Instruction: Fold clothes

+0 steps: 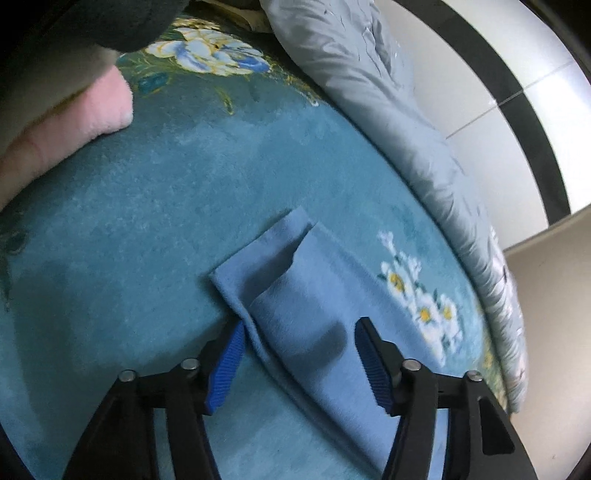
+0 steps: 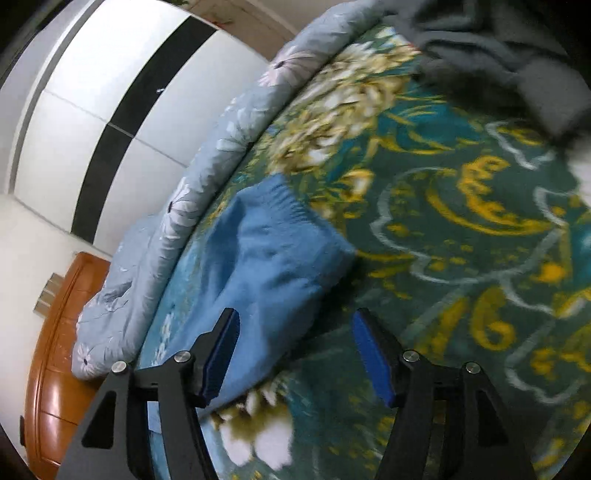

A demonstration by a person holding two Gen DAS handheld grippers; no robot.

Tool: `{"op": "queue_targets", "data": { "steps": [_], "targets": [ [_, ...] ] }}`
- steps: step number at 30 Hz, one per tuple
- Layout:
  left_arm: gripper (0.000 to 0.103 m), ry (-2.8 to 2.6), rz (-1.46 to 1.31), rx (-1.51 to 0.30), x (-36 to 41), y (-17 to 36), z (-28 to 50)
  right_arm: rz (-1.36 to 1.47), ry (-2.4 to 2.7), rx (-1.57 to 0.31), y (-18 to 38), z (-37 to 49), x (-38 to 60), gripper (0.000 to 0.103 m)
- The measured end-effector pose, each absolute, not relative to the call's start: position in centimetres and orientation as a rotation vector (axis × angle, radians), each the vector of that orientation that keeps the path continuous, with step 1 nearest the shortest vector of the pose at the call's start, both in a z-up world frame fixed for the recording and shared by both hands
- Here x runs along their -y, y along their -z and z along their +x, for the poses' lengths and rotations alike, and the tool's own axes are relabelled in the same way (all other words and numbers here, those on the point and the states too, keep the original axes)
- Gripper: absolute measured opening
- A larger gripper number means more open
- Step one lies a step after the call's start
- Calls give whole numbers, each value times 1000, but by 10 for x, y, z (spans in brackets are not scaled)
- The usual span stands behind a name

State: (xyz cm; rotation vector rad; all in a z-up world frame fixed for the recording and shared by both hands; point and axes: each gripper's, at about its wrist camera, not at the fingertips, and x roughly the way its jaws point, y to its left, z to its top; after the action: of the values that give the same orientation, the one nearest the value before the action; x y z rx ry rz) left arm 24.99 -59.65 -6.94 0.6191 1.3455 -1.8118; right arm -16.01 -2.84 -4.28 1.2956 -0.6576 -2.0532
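Now the blue garment (image 1: 295, 295) looks soft and floppy; left gripper (image 1: 299, 332) and right gripper (image 2: 293, 325) gape empty, so pinch its hem.

The near end of the blue garment (image 1: 314, 306) runs under the left tool (image 1: 299, 363) and off the picture's bottom edge. A pink cloth (image 1: 74, 122) and a dark cloth (image 1: 122, 22) are cut by the left and top edges. In the right wrist view, a grey garment (image 2: 517, 55) is blurred and cropped at the top, and the floral blanket (image 2: 461, 221) smears.
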Motion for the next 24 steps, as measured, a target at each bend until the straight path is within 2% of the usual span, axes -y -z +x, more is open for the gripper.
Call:
{"op": "queue_targets", "data": {
  "steps": [1,2,3,4,6,7,8,17,24],
  "targets": [
    [46,1796,611,-1348,598,70,251,1291,2046,658,43,-162,36,65],
    [37,1781,599,-1354,598,70,252,1287,2041,663,43,-164,41,65],
    [22,1774,576,-1369,600,71,253,1286,2040,675,43,-167,42,65],
    [15,1772,546,-1398,602,72,256,1284,2040,687,42,-169,42,65],
    [9,1767,525,-1423,604,71,259,1280,2039,712,41,-173,43,47],
    [9,1774,511,-1428,604,68,260,1278,2039,724,40,-175,43,18],
    [9,1781,497,-1434,604,65,262,1276,2039,736,40,-178,44,10],
    [8,1919,405,-1471,553,1,310,1275,2032,752,37,-168,8,7],
    [8,1928,506,-1309,510,8,331,1307,2022,724,43,-148,-35,7]
  ]
}}
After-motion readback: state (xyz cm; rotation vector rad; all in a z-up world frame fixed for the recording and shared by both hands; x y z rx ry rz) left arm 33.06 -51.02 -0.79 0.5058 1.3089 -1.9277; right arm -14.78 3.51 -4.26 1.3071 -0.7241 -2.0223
